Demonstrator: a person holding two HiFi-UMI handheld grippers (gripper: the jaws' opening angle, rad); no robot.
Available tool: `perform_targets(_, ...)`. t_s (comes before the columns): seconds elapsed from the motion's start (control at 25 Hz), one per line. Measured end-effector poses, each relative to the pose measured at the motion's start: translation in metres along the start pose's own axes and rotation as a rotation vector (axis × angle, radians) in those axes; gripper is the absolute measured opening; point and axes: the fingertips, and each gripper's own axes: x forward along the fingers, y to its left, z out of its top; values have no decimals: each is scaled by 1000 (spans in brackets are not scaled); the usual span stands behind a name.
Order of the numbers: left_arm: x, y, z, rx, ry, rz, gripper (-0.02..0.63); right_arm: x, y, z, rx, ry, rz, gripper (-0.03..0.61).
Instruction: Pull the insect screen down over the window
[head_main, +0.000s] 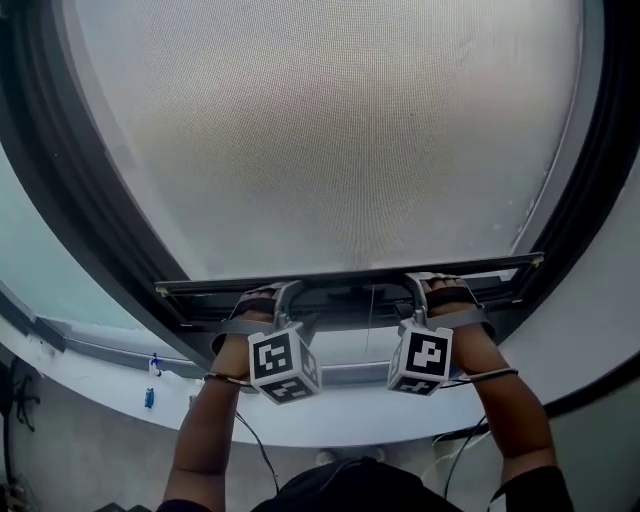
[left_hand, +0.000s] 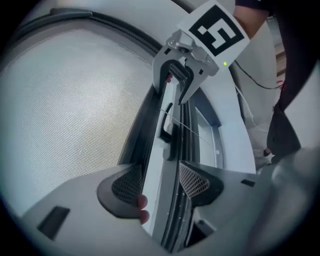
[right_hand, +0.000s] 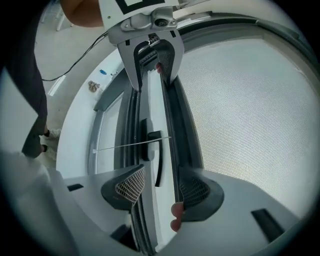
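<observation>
The insect screen (head_main: 330, 130), a fine grey mesh, covers most of the window, and its dark bottom bar (head_main: 350, 290) lies a little above the sill. My left gripper (head_main: 285, 298) clamps the bar left of centre and my right gripper (head_main: 417, 292) clamps it right of centre. In the left gripper view the bar (left_hand: 156, 150) runs between the left gripper (left_hand: 160, 182)'s mesh-faced pads (left_hand: 192, 180), with the right gripper (left_hand: 175, 75) on it farther along. In the right gripper view the right gripper (right_hand: 161, 187) holds the bar (right_hand: 155, 115), and the left gripper (right_hand: 152, 55) holds it farther up. A small handle (right_hand: 150, 147) sits midway on the bar.
The dark window frame (head_main: 90, 240) curves round the screen. The white sill (head_main: 350, 418) lies below the bar, with a small blue object (head_main: 149, 398) at its left. A thin pull cord (left_hand: 187, 129) crosses the bar near the handle. Cables (head_main: 455, 450) hang from my wrists.
</observation>
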Motion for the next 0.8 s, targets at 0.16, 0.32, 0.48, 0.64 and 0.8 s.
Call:
perform_targets(0.16, 38, -54, -20, -5, 17, -41, 239, 35, 61, -11, -4, -9, 21, 218)
perform_targets(0.32, 46, -57, -23, 14, 25, -30, 239, 43, 65, -10, -8, -10, 2, 218)
perform_targets(0.48, 45, -60, -25, 43, 51, -19, 239, 42, 69, -9, -1, -6, 7, 218)
perform_targets(0.64, 58, -80, -31, 19, 52, -63, 239, 51, 91, -12, -4, -1, 66, 218)
perform_targets(0.8, 72, -99, -41, 7, 70, -90, 239, 66, 114, -15, -32, 3, 89, 218)
